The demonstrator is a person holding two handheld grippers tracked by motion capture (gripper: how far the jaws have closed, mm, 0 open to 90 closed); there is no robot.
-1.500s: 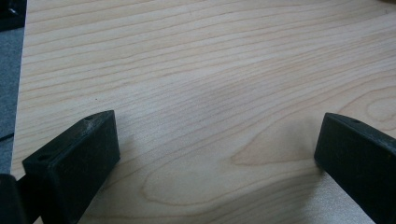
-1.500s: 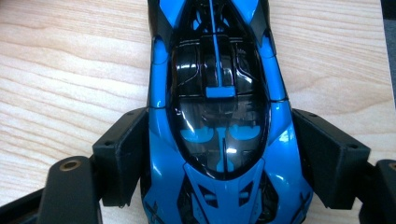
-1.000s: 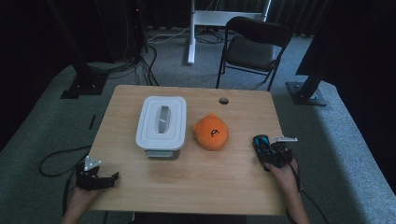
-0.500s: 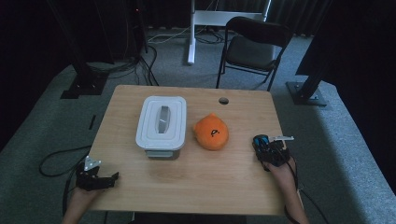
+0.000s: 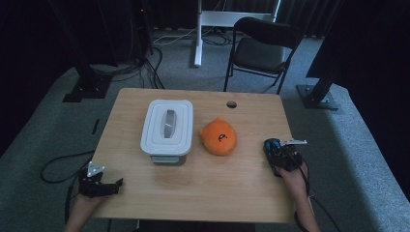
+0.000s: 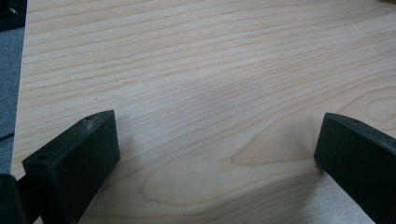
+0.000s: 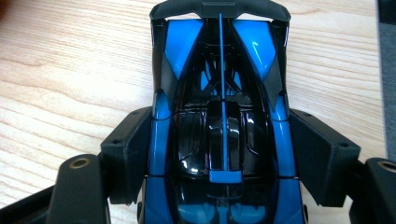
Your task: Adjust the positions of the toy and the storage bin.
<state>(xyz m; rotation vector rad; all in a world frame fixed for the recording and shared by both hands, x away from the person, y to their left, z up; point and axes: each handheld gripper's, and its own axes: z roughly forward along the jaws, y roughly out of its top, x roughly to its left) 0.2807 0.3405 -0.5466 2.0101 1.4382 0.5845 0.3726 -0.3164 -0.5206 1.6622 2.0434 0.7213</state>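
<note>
Closing in, the right hand-held gripper point(image 7: 224, 154) is pinching the blue toy car point(image 7: 223, 116); left hand-held gripper point(image 6: 219, 154) is idling spread. Next: lifting cleanly.

White lidded box point(image 5: 167, 131) centre of table point(image 5: 212, 193); orange plush point(image 5: 219, 137) just beside it; chair point(image 5: 261, 48) beyond.

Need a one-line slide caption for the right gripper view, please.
Right hand-held gripper closing its jaws onto the sides of a blue-and-black toy car resting on the wooden table.
</note>
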